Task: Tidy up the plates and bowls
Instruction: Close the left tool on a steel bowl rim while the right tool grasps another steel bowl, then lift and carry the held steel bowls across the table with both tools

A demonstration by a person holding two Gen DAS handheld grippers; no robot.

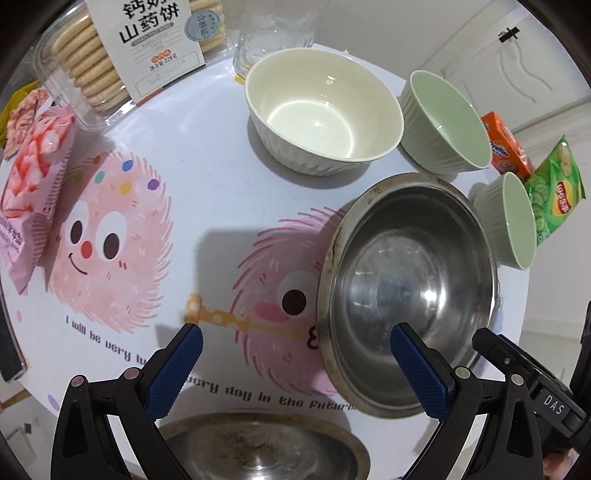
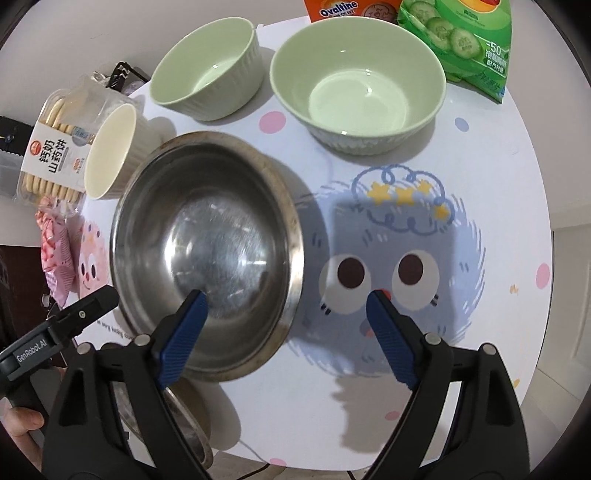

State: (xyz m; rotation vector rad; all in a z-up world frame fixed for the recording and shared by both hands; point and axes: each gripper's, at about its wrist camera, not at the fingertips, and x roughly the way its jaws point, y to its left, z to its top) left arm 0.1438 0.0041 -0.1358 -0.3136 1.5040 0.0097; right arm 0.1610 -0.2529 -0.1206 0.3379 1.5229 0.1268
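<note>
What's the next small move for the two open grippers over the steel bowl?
Probably lower and close the right gripper on the steel bowl: its jaws stand open astride the bowl's right rim, gripping nothing. The left gripper straddles the opposite rim, also open, over a second steel dish.

You see a clear box of round biscuits (image 1: 88,66) at the far left of the surface (image 1: 207,192), with a pink snack packet (image 1: 33,192) nearer beside it. At the far right an orange Ovaltine carton (image 2: 351,9) stands just beside a green crisp bag (image 2: 469,40).
</note>
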